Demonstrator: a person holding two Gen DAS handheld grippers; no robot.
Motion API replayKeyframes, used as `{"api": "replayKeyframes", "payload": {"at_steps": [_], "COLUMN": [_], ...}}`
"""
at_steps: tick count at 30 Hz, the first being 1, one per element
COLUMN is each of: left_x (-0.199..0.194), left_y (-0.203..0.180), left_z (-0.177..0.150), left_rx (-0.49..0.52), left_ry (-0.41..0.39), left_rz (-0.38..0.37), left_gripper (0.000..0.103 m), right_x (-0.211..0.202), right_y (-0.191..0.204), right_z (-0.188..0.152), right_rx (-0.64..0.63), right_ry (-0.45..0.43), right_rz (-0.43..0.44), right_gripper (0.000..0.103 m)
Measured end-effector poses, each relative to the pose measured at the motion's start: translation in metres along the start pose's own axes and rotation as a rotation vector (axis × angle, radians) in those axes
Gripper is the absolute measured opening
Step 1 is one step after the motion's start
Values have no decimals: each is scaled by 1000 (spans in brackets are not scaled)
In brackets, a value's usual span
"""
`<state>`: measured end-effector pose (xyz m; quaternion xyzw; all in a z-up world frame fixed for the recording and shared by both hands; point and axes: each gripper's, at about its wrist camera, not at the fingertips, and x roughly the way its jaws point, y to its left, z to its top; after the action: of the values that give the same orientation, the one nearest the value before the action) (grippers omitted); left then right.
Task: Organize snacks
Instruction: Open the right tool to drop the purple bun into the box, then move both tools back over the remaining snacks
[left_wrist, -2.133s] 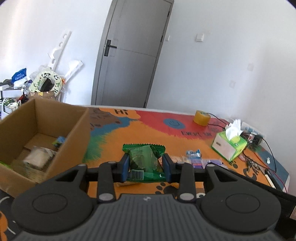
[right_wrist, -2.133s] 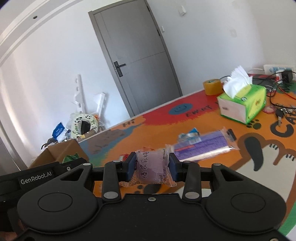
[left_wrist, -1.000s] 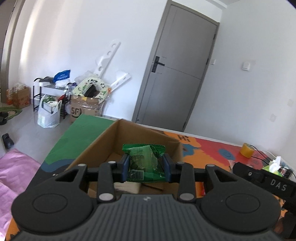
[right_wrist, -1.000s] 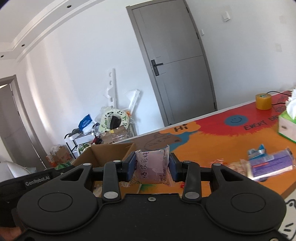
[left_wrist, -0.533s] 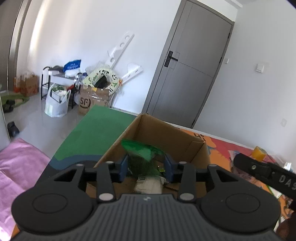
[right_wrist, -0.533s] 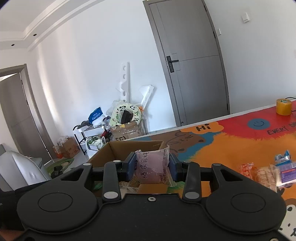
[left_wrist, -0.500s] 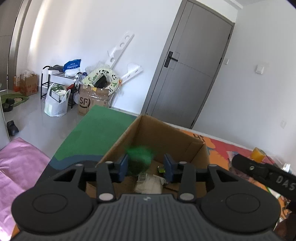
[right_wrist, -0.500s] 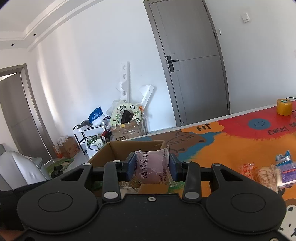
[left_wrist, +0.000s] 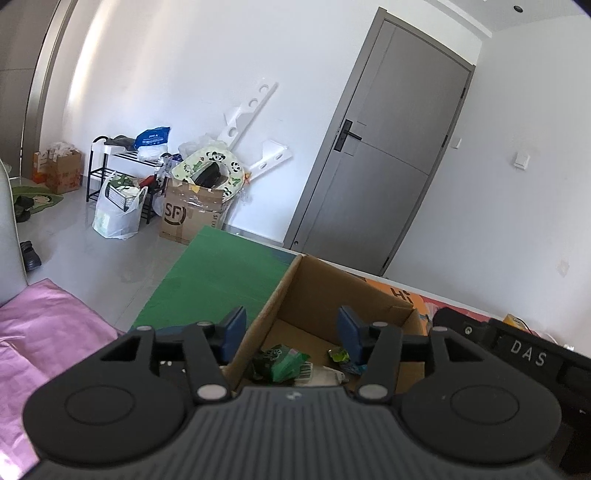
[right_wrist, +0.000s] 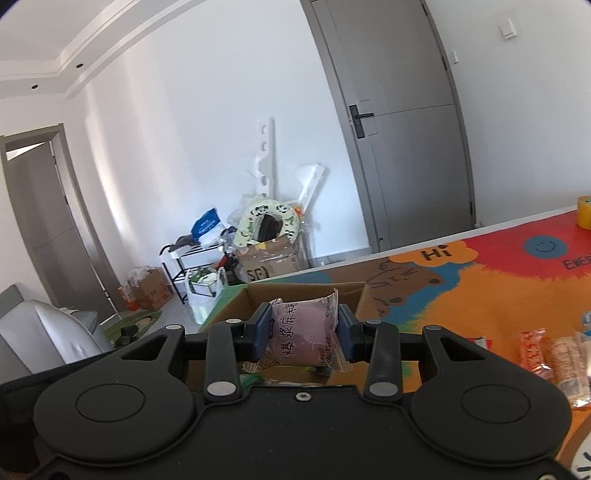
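My left gripper (left_wrist: 291, 334) is open and empty above the near left wall of the cardboard box (left_wrist: 332, 291). The green snack packet (left_wrist: 282, 363) lies inside the box among other wrapped snacks (left_wrist: 341, 356). My right gripper (right_wrist: 303, 334) is shut on a pink wrapped snack (right_wrist: 304, 336) with Chinese print and holds it over the cardboard box (right_wrist: 258, 291). Part of the right gripper's black body (left_wrist: 517, 354) shows at the right of the left wrist view.
The box stands on a colourful mat (right_wrist: 480, 280) over a table. Loose snack packets (right_wrist: 554, 358) lie on the mat at the right. A yellow tape roll (right_wrist: 584, 212) sits far right. Cartons, bags and a rack (left_wrist: 184, 192) stand by the wall beside a grey door (left_wrist: 384, 166).
My left gripper has opened and let go of the green packet, which dropped into the box. My right gripper has moved closer over the box with the pink snack still held.
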<state>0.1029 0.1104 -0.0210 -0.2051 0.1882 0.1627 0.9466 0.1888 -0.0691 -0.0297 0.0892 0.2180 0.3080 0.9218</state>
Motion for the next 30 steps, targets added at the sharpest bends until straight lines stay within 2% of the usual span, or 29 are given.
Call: {"api": "replayKeyframes", "payload": {"at_steps": [3, 4, 5, 8, 16, 30], "left_x": [-1, -2, -2, -3, -7, -7], "left_y": [2, 1, 1, -5, -19, -57], "left_z": [1, 1, 1, 1, -2, -21], "left_rx": [-7, -8, -8, 0, 23, 90], "left_ry": [1, 1, 2, -4, -10, 29], "left_rz": [11, 13, 14, 13, 3, -34], "left_gripper": [57, 58, 61, 70, 82, 89], "right_x": [0, -3, -6, -16, -44, -77], "right_y": [2, 0, -2, -12, -57, -95], "right_z": [1, 1, 1, 3, 1, -13], "right_rx": [10, 20, 19, 29, 94, 133], "right_ry": [7, -3, -15, -31, -55, -43], "right_rz": [9, 7, 5, -14, -110, -181], "right_gripper": [45, 53, 57, 59, 68, 83]}}
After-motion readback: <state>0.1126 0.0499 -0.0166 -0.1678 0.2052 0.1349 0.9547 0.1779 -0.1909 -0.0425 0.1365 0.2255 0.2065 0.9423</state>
